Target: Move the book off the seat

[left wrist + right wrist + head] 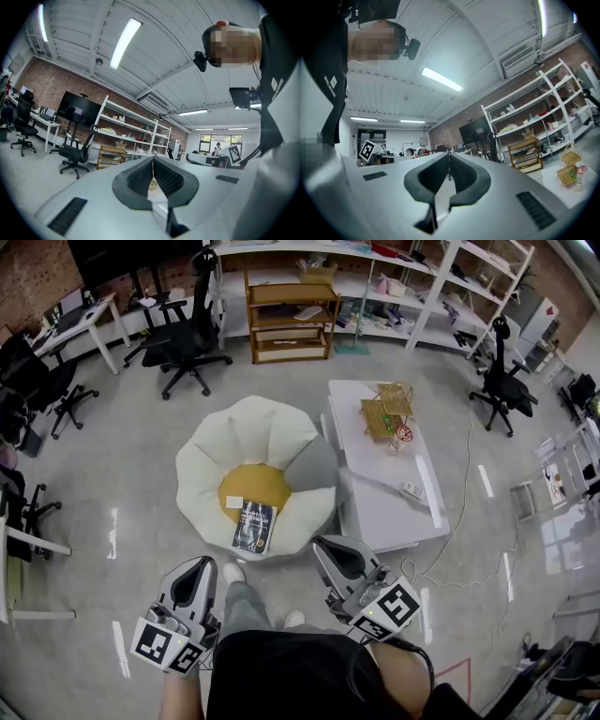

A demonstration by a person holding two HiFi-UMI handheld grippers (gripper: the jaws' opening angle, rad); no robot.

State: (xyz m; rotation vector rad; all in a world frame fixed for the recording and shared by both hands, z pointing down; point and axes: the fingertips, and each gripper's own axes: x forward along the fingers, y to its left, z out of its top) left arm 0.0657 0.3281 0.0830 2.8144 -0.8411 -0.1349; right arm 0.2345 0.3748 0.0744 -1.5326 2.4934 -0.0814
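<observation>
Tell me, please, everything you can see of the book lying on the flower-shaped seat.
The book is a rectangular volume with a dark cover bearing pale print too small to read. It is closed and lies flat, cover up and slightly askew, at the front of the white petal-shaped seat. Its far edge overlaps the yellow centre cushion. Only the seat touches it. The left gripper and right gripper, both shut, are short of it.

The left gripper (153, 160) fills the foreground, its grey jaws pressed together. Beyond it stand a black office chair (75, 157), white shelves (133, 129) and a brick wall (51, 86).
</observation>
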